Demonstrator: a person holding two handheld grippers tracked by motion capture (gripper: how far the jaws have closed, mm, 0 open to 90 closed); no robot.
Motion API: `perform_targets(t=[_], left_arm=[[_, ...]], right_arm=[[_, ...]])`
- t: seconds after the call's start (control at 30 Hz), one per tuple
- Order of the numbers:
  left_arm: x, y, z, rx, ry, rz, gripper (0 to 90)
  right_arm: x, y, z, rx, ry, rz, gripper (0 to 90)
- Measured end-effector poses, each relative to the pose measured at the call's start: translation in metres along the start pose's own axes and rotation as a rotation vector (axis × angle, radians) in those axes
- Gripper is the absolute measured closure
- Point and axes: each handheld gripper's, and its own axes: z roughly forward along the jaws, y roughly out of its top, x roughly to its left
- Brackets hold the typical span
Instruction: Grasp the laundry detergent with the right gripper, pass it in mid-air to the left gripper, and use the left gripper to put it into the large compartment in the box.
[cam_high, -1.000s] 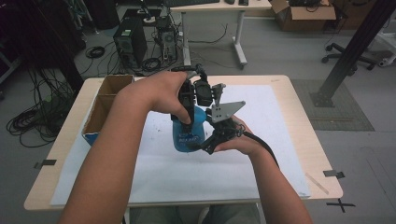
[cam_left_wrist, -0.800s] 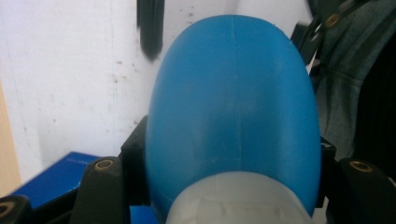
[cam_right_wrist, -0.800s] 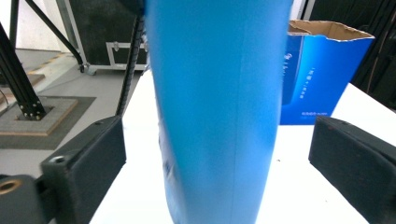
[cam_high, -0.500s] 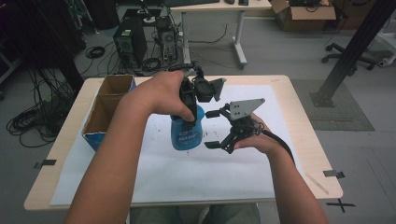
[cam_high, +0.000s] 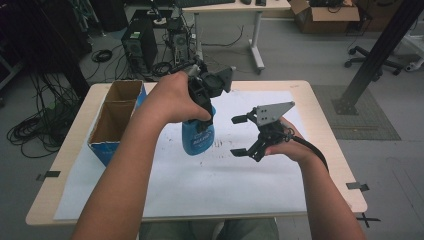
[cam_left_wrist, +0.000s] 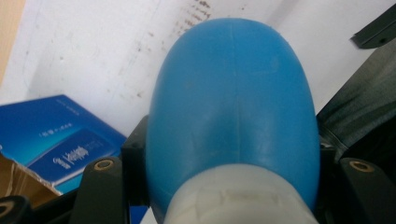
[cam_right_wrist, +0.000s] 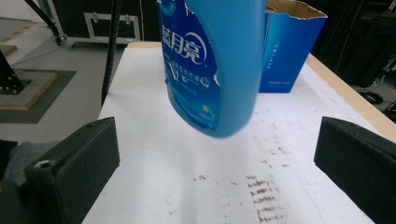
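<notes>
Fingers of the left gripper (cam_high: 206, 107) clamped the neck of the blue bottle (cam_high: 197, 137), which hung above the white paper (cam_high: 220, 185) on the worktop (cam_high: 330, 145). Just beside it, the right gripper (cam_high: 241, 135) had just been opening, its 2 fingers spread with nothing between. A blue box (cam_high: 112, 122) stood near.

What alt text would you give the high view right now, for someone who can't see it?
The left gripper holds a blue bottle by its neck above the white paper, while the right gripper sits open beside it, jaws having just opened with nothing between them. An open blue cardboard box stands at the table's left edge.
</notes>
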Motion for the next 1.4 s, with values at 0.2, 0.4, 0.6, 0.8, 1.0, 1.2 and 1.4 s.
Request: perform_targets(t=[0.2, 0.4, 0.6, 0.8, 1.0, 1.2, 1.4], left_arm=[[0.011, -0.005, -0.004, 0.0, 0.004, -0.088, 38.6], [0.024, -0.013, -0.01, -0.023, -0.014, -0.168, 38.6], [0.034, -0.019, -0.018, -0.046, -0.026, -0.227, 38.6], [0.045, -0.026, -0.026, -0.063, -0.035, -0.282, 38.6], [0.06, -0.038, -0.041, -0.076, -0.037, -0.334, 38.6], [0.075, -0.05, -0.057, -0.079, -0.032, -0.396, 38.6], [0.091, -0.062, -0.071, -0.082, -0.023, -0.457, 38.6]], right_arm=[[-0.003, 0.003, -0.013, 0.067, -0.017, -0.015, 0.1], [-0.009, 0.004, -0.026, 0.157, -0.041, -0.018, 0.2], [-0.016, 0.011, -0.037, 0.264, -0.032, -0.055, 0.7], [-0.022, 0.017, -0.04, 0.367, -0.024, -0.096, 1.4], [-0.029, 0.022, -0.044, 0.458, -0.023, -0.112, 1.6], [-0.034, 0.026, -0.047, 0.533, -0.022, -0.115, 1.9], [-0.039, 0.026, -0.047, 0.592, -0.015, -0.114, 2.1]])
